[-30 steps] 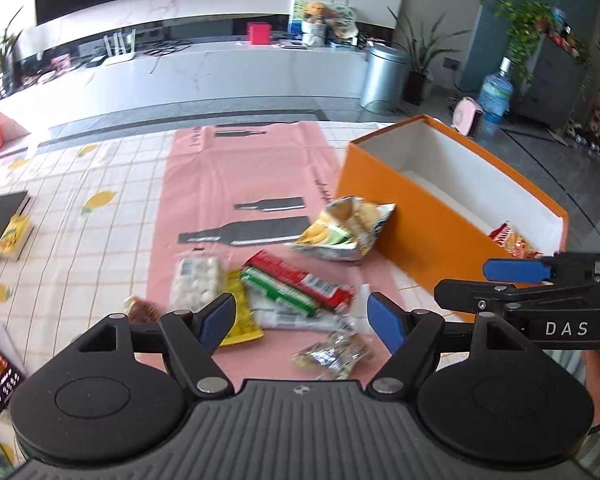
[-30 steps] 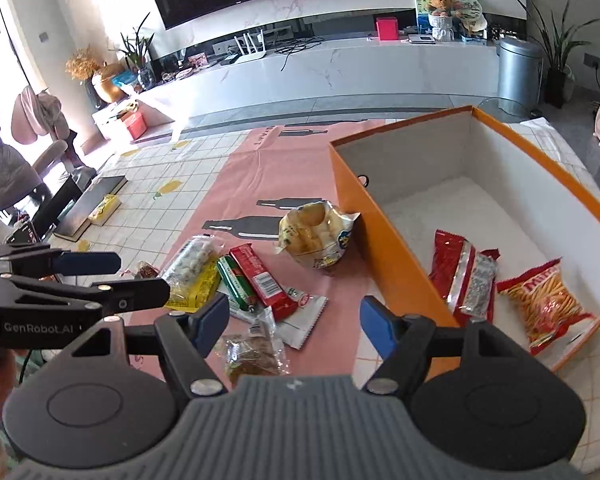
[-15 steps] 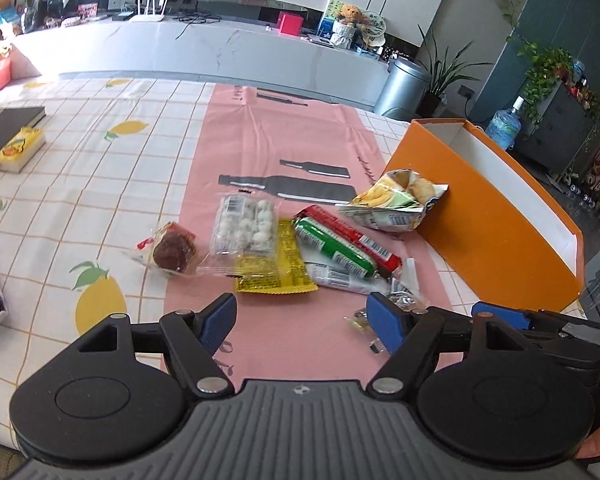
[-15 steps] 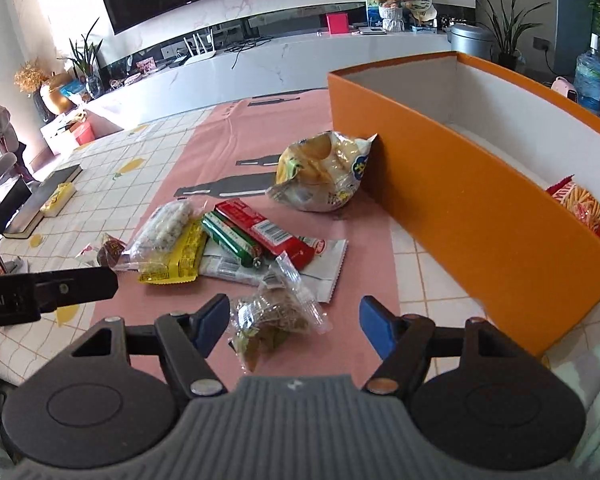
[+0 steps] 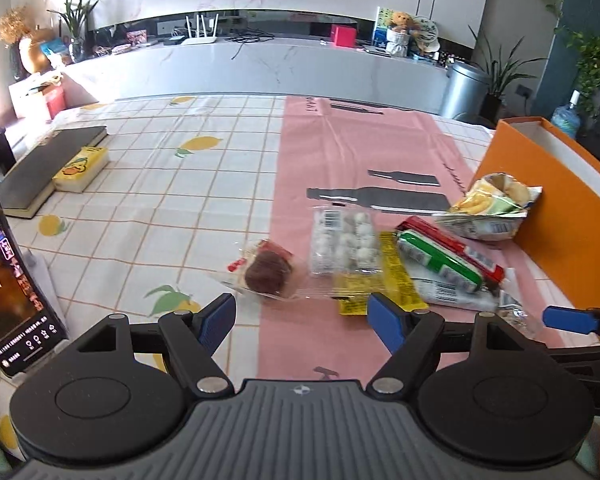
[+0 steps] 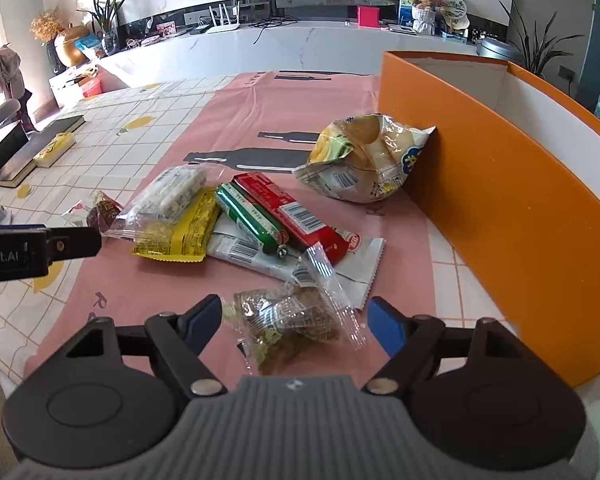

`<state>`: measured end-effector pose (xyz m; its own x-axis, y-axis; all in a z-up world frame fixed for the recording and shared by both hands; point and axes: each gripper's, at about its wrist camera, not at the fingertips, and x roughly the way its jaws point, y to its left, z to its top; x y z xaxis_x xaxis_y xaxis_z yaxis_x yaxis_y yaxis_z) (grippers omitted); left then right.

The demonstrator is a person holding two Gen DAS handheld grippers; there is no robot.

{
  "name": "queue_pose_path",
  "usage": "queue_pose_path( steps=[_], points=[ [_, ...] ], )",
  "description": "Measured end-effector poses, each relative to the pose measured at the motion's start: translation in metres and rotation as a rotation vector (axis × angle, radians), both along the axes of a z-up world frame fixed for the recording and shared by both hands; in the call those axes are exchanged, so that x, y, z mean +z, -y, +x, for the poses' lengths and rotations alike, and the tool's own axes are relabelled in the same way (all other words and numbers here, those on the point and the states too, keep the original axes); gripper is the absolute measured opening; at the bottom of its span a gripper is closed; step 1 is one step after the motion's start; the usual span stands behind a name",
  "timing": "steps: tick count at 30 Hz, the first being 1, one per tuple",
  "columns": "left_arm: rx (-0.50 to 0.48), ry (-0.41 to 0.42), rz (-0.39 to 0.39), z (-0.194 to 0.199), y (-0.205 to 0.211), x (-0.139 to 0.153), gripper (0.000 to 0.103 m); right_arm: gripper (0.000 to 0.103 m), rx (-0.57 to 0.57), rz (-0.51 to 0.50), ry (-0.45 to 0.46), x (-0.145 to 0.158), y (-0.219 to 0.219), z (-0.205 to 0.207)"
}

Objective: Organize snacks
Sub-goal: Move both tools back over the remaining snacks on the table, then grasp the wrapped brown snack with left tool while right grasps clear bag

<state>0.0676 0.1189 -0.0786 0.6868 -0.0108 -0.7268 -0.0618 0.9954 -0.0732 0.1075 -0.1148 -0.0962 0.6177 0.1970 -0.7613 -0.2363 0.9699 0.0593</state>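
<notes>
My right gripper (image 6: 294,322) is spread wide around a clear bag of brown snacks (image 6: 296,320), not touching it. My left gripper (image 5: 302,316) is spread wide too, just before a wrapped brown cake (image 5: 266,272). Farther off lie more snack packs, then a chip bag (image 6: 364,164) against the orange box (image 6: 500,208).

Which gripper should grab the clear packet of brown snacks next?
Right. The right gripper has its jaws open on either side of the clear packet, beside the orange box. The left gripper faces another snack.
</notes>
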Motion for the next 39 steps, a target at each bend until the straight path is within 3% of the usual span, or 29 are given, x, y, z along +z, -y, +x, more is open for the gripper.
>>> queue_pose_path(
  steps=[7,12,16,22,24,31,35,39],
  points=[
    [0.049,-0.004,0.001,0.024,-0.016,-0.016,0.088,0.069,-0.002,-0.009,0.001,-0.006,0.0,0.008],
    [0.064,0.009,0.092,0.037,-0.016,-0.027,0.088,0.062,-0.008,0.019,-0.009,-0.009,0.007,0.01],
    [0.049,0.012,0.086,0.043,-0.017,-0.033,0.088,0.06,-0.007,0.035,-0.002,-0.012,0.009,0.008],
    [0.013,0.022,0.074,0.044,-0.013,-0.036,0.066,0.055,-0.002,0.044,0.003,-0.015,0.011,0.007],
    [0.009,0.023,0.078,0.043,-0.011,-0.036,0.064,0.053,-0.001,0.051,-0.002,-0.015,0.012,0.007],
    [0.052,0.014,0.083,0.034,-0.015,-0.031,0.06,0.043,0.026,0.056,-0.001,-0.014,0.011,0.003],
    [0.074,0.035,0.067,0.02,-0.017,-0.02,0.06,0.041,0.034,0.066,-0.001,-0.012,0.012,-0.001],
    [0.078,0.072,0.103,0.004,-0.008,-0.002,0.06,0.041,0.046,0.089,0.003,-0.007,0.014,-0.007]
  ],
)
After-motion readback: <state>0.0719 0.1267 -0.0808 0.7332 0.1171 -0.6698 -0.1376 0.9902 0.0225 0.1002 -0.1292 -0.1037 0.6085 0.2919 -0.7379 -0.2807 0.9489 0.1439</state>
